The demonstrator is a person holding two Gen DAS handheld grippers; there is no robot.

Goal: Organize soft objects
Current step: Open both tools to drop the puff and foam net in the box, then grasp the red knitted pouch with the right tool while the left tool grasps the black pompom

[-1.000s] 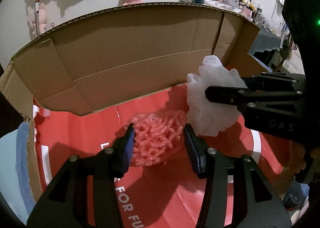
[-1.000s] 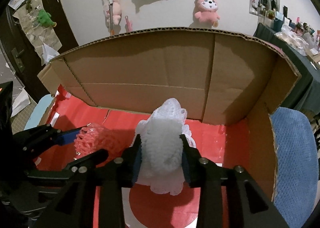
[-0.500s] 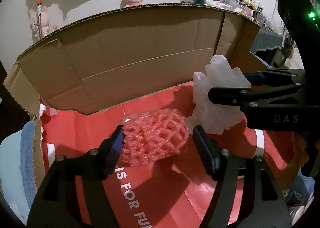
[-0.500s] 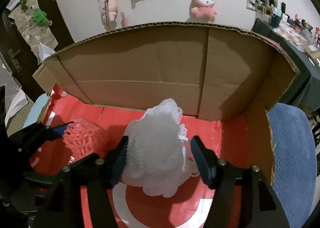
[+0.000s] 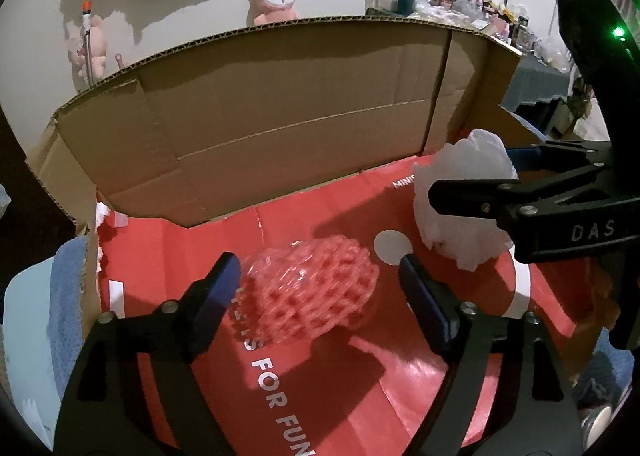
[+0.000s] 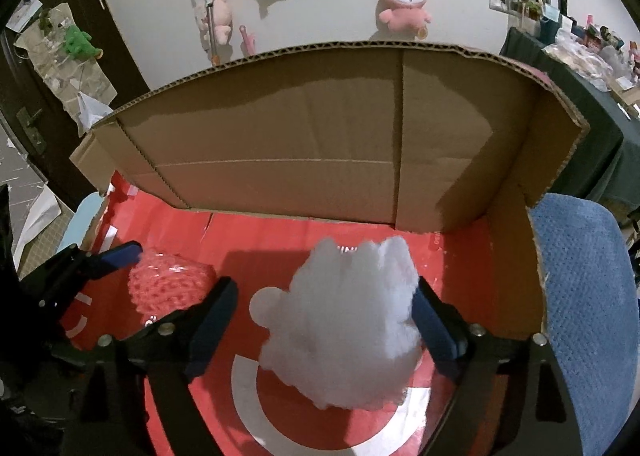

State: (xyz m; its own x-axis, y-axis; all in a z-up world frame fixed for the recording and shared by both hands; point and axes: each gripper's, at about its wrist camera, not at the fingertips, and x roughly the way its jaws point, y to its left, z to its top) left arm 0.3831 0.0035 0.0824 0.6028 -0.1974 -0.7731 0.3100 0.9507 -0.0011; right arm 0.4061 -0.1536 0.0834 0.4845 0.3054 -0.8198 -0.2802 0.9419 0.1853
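A pink foam net (image 5: pixel 312 292) lies on the red floor of a cardboard box (image 5: pixel 280 136), between the pads of my left gripper (image 5: pixel 318 276). Its jaws are opening and neither pad presses on the net. To its right a white foam net (image 6: pixel 344 328) rests on the red floor (image 6: pixel 224 240) between the pads of my right gripper (image 6: pixel 325 296). Those jaws are opening too and stand wide around it. The pink net (image 6: pixel 168 288) also shows in the right wrist view, beside the left gripper's blue fingertip (image 6: pixel 120 256). The white net (image 5: pixel 464 208) shows in the left wrist view.
The box's tall brown back wall (image 6: pixel 280 160) and right flap (image 6: pixel 552 160) close in the far side. A blue textured cushion (image 6: pixel 580 296) lies outside the box on the right, blue cloth (image 5: pixel 68 296) on the left. Plush toys (image 6: pixel 404 0) hang on the white wall behind.
Both grippers went from shut on their nets to wide apart. The pink and white nets have puffed back out and now rest on the red floor.
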